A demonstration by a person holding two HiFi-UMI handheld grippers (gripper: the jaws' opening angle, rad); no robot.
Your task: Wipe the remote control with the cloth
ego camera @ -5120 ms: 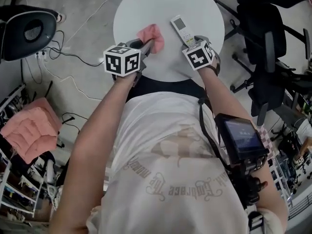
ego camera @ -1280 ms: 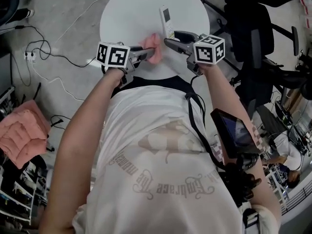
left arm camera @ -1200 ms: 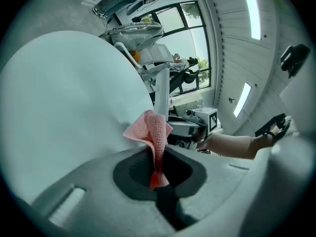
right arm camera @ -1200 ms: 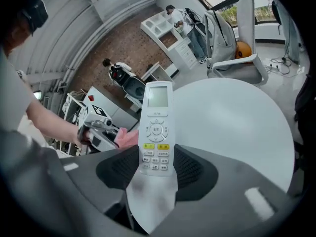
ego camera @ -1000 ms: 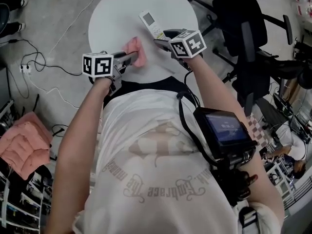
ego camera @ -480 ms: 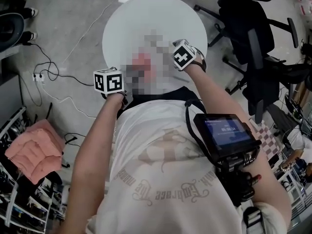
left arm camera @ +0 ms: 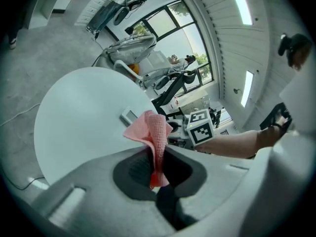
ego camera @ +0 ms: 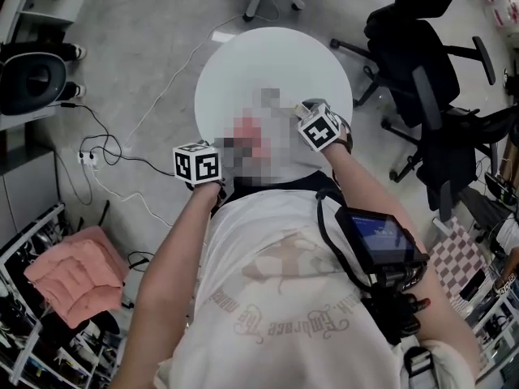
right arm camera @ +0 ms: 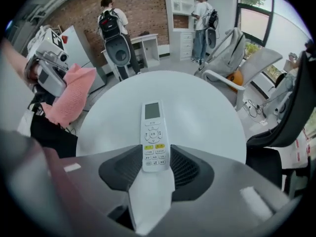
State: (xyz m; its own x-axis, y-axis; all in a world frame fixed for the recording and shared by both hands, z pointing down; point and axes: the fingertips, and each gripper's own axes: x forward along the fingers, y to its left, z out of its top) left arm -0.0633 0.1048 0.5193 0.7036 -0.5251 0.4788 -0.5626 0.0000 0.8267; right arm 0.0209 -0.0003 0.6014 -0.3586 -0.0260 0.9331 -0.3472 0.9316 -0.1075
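Cloth and remote are both gripped; wiping is not yet begun.
The pink cloth (left arm camera: 150,132) is pinched in the left gripper (left arm camera: 155,154), near the remote (right arm camera: 153,132) but apart from it. The remote's lower end is enclosed by the closing jaws of the right gripper (right arm camera: 157,164), over the round table (right arm camera: 207,107). All the wiping is judged to be left.

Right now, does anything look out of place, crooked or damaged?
Nothing stands out. The remote control sits straight between the closing jaws of the right hand-held gripper; the left hand-held gripper pinches the cloth.
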